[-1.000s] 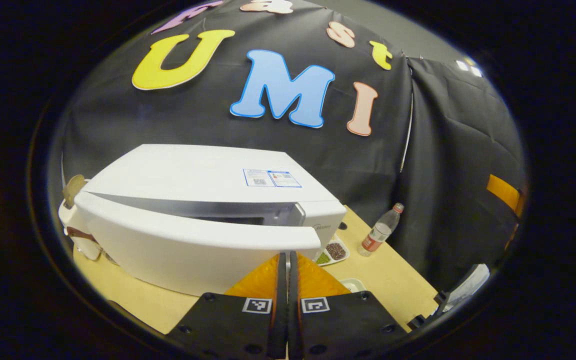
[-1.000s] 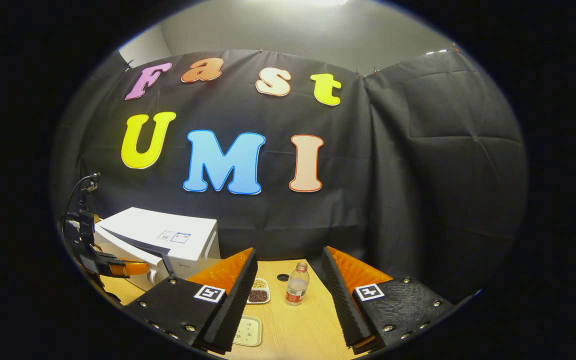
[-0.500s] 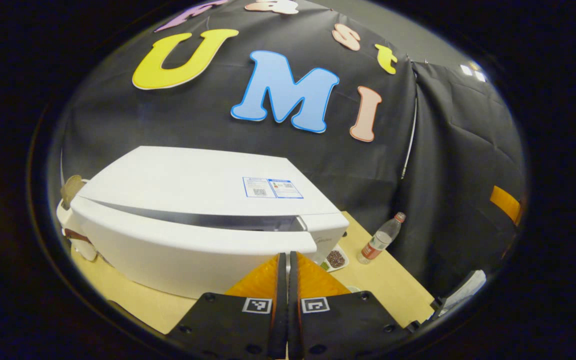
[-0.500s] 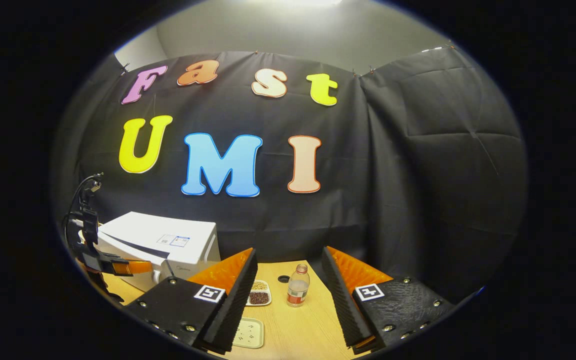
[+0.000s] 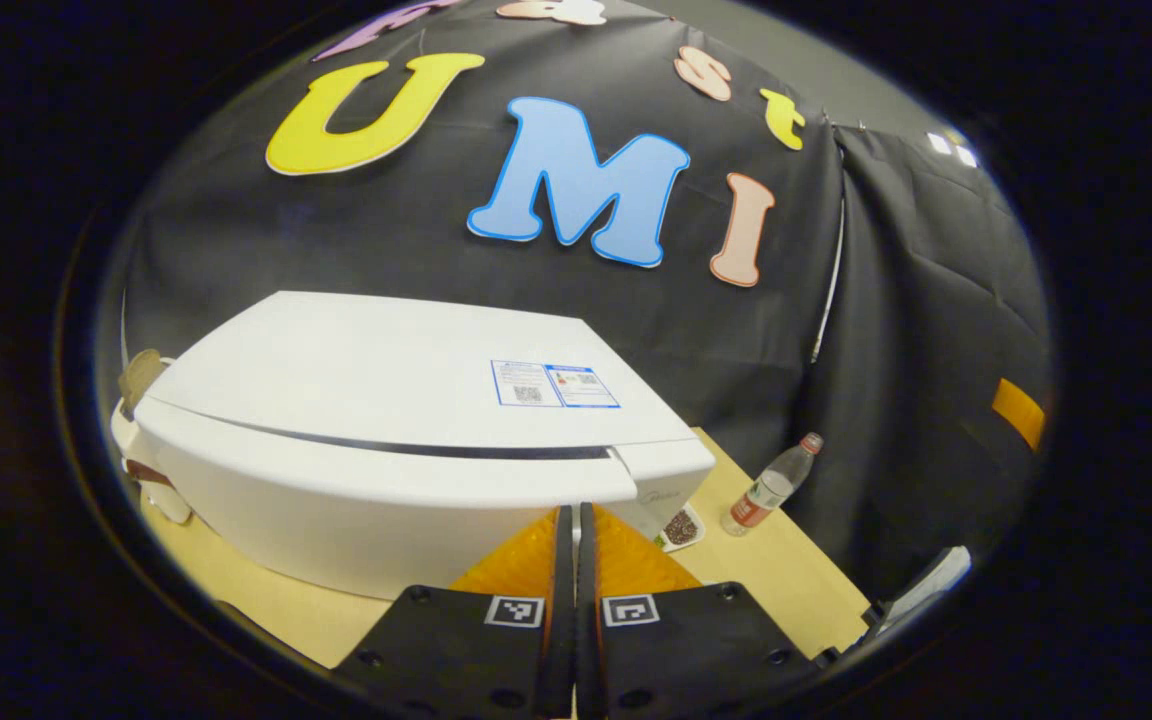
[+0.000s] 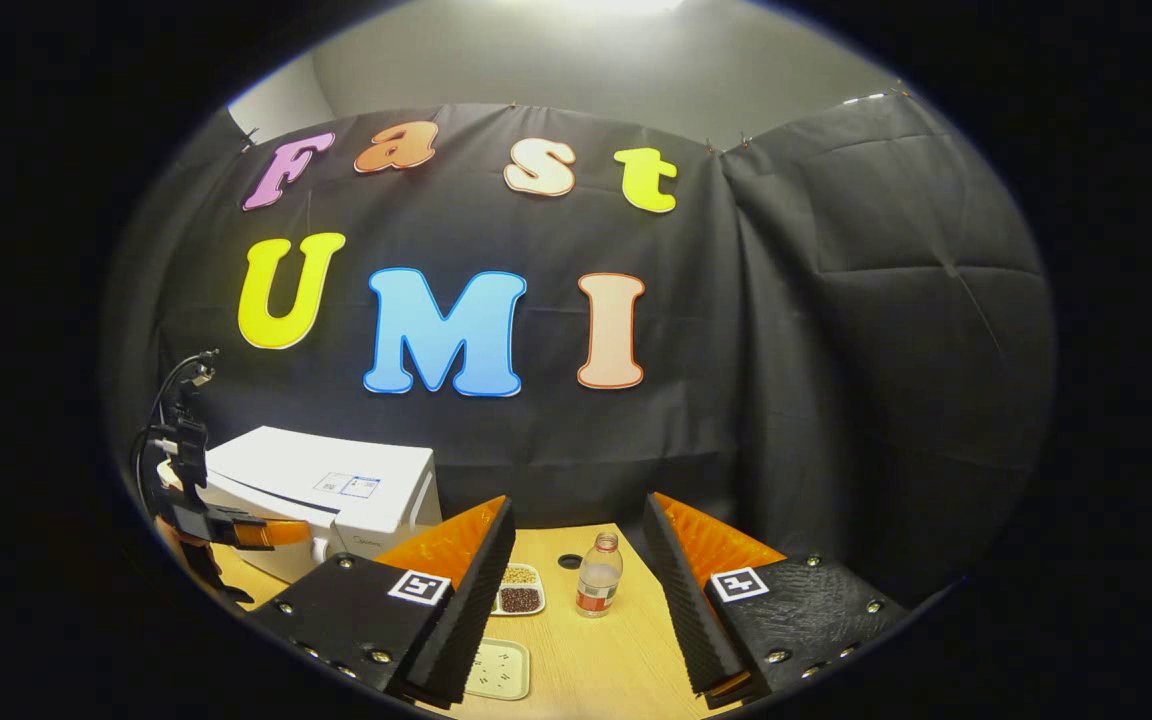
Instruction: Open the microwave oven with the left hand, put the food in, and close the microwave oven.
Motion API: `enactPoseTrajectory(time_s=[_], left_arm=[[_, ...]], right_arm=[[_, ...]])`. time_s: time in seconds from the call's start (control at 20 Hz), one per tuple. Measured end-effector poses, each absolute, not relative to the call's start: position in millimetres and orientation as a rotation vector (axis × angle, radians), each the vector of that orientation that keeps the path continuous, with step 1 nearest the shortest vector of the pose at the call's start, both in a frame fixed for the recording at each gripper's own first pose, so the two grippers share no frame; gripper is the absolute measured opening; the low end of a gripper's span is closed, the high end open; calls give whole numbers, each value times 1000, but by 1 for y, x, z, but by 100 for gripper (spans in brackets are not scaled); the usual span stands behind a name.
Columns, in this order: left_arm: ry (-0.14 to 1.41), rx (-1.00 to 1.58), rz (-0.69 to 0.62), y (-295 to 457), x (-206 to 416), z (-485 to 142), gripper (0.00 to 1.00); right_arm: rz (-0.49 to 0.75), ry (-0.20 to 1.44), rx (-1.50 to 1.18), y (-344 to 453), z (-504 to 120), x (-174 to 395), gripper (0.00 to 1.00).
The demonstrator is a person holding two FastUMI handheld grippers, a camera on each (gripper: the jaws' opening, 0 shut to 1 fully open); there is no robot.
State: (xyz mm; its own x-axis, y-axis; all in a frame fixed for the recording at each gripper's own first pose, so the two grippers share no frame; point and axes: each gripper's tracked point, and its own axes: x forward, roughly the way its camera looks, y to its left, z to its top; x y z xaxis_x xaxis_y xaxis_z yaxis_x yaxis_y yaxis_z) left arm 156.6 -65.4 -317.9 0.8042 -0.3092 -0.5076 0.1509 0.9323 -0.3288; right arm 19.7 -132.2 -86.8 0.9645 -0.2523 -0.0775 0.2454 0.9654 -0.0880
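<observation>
**Microwave door nearly closed, your left fingers at its edge**

Wooden surface in front of black cloth wall carries everything. Your microwave oven stands at the left part of it, white, with a label sticker on its top. In the left gripper view its door lies almost flush to the body; a thin dark gap line runs along its upper edge. Your left gripper has its fingers pressed together, with nothing between them, and the tips are at the lower right corner of the door. I cannot tell if they touch it.

Just beside the right side of the microwave oven you see a divided tray of food with dark and pale grains in its compartments. Near it, more to the right, a plastic bottle stands upright, and a small dark hole is in the surface behind it. One flat pale tray lies closer to you.

Your right gripper hangs over the surface well apart from the microwave oven, with its fingers wide apart and holding nothing. In the right gripper view you see also the left gripper at the front of the microwave oven, with cables above it.
</observation>
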Motion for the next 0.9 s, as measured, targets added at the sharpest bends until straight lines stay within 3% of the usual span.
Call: enactPoseTrajectory(time_s=[0.9], left_arm=[[569,-265,-250,-73,161,-322,7]], right_arm=[[-244,109,-87,-136,-92,29,80]])
